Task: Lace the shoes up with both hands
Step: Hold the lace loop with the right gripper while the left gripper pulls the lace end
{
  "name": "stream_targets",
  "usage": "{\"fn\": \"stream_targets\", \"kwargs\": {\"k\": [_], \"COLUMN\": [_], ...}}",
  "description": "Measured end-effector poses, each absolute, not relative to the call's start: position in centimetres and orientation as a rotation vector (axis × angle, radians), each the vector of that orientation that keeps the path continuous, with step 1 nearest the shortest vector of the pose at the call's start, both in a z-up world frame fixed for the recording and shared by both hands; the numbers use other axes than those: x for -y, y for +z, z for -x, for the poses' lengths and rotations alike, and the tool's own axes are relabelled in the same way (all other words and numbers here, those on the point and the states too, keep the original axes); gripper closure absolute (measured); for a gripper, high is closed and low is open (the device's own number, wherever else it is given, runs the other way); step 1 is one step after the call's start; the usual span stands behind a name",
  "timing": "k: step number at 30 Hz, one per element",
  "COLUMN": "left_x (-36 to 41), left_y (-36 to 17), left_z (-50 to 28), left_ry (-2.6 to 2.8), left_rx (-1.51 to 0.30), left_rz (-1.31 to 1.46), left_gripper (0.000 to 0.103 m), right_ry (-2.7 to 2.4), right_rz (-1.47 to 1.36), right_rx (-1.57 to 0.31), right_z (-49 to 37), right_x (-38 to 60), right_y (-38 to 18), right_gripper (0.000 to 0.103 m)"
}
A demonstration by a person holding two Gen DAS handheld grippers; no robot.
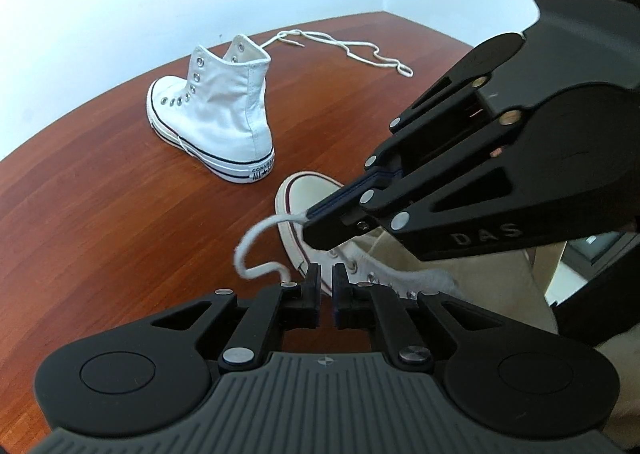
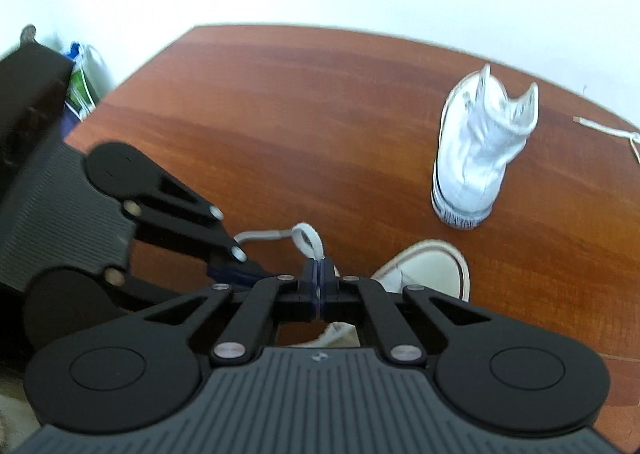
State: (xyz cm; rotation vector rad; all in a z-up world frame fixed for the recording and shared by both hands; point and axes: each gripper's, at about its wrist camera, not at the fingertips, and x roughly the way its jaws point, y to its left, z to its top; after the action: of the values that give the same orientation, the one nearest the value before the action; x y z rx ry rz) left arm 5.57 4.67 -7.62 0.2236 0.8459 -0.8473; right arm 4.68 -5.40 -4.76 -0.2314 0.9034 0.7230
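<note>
A white high-top shoe (image 1: 304, 190) lies near me on the wooden table (image 1: 100, 194), toe pointing away, with its toe cap (image 2: 432, 266) showing just right of my right gripper. A white lace (image 1: 256, 238) comes out of its eyelets and loops to the left. My right gripper (image 1: 310, 220) (image 2: 319, 266) is shut on that lace at the loop's upper end. My left gripper (image 1: 326, 282) (image 2: 256, 274) sits just below it over the eyelets, its pads a narrow gap apart with nothing visible between them. The lace passes behind its left finger.
A second white high-top (image 1: 224, 114) (image 2: 476, 150) stands upright farther back, unlaced. Its loose lace (image 1: 360, 50) (image 2: 608, 130) trails along the table's far edge. Beige cloth (image 1: 500, 286) shows under the right gripper. Bags (image 2: 82, 82) sit off the table's left corner by the white wall.
</note>
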Motion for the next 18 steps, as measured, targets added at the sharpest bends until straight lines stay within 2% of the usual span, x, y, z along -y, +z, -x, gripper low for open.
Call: {"fn": "stream_targets", "kwargs": {"k": [3, 8, 11, 18], "left_x": [-4.56, -4.11, -3.83, -3.91], "left_y": [-7.5, -7.41, -7.45, -7.34], "left_z": [-5.69, -5.65, -5.53, -5.4], "left_ry": [-0.848, -0.852, -0.851, -0.825], "left_rx": [-0.844, -0.827, -0.815, -0.792], "left_rz": [-0.205, -0.196, -0.201, -0.205], "left_gripper": [0.087, 0.087, 0.1, 0.101], "right_ry": [0.732, 0.741, 0.737, 0.733], "right_rz": [0.227, 0.216, 0.217, 0.227], "right_rx": [-0.883, -0.875, -0.874, -0.865], "right_z": [-4.38, -4.2, -4.23, -3.78], "right_x": [5.14, 5.17, 5.27, 5.46], "right_y": [-4.38, -4.11, -4.05, -3.72], "right_gripper": [0.102, 0.102, 0.102, 0.102]}}
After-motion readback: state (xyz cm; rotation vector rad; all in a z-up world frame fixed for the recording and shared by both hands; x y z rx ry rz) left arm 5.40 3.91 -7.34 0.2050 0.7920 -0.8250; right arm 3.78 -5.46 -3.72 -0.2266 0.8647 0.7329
